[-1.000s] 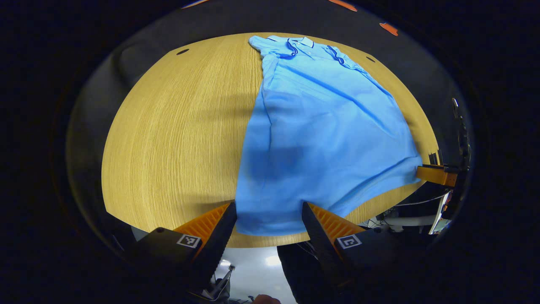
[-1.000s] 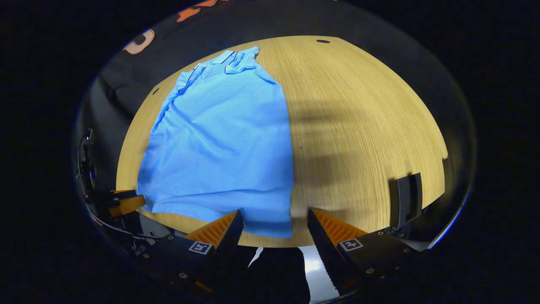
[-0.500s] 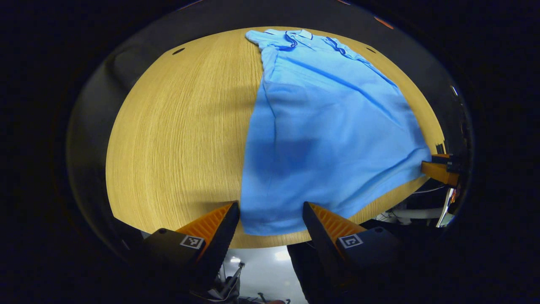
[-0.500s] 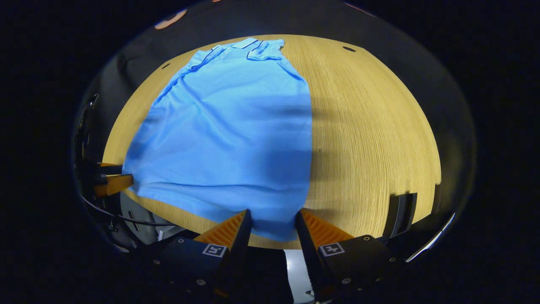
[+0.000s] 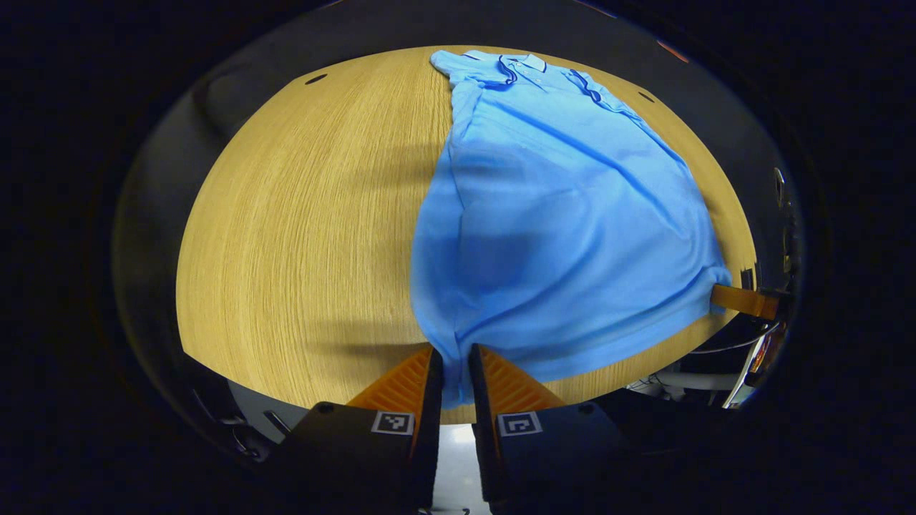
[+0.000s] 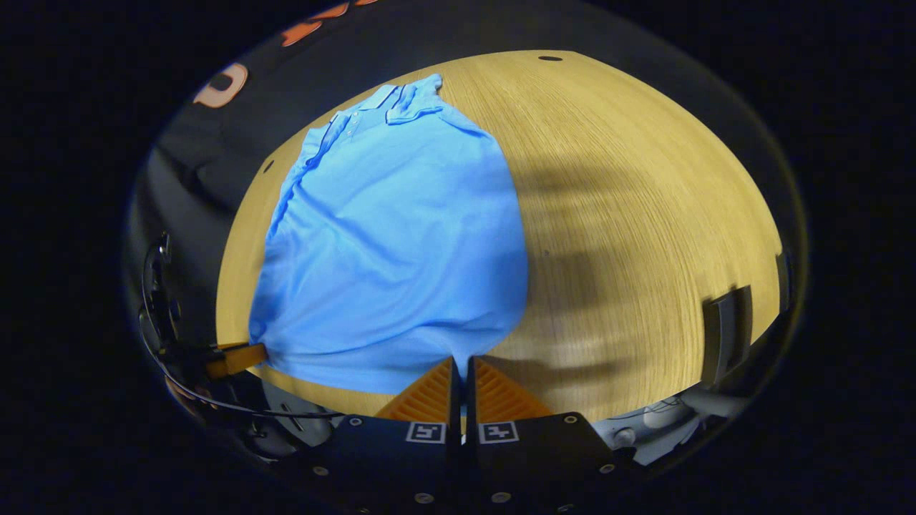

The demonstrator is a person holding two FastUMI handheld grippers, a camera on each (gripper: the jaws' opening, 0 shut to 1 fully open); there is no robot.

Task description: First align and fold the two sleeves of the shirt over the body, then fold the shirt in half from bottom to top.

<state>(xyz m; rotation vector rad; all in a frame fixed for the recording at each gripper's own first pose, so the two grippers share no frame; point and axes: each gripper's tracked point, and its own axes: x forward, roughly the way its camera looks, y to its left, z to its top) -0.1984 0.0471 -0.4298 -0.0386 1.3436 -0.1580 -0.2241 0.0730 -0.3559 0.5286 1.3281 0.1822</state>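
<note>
A light blue polo shirt [image 5: 565, 214] lies on the wooden table [image 5: 300, 214], collar at the far end, sleeves folded in over the body. In the left gripper view, my left gripper [image 5: 455, 357] is shut on the shirt's near hem corner, and the cloth puckers toward its fingers. The right gripper [image 5: 741, 300] shows at that view's right edge, at the other hem corner. In the right gripper view, the shirt [image 6: 401, 243] runs away from my right gripper [image 6: 459, 366], which is shut on its hem corner. The left gripper [image 6: 236, 357] shows at the lower left, on the hem.
The table's near edge [image 5: 322, 390] runs just under both grippers. A dark block [image 6: 723, 332] stands at the table's right edge in the right gripper view. Small dark holes [image 5: 315, 79] mark the tabletop's far corners. Bare wood lies on either side of the shirt.
Both grippers went from open, straddling the hem corners, to shut on the cloth. The hem now bunches and lifts slightly at each pinched corner.
</note>
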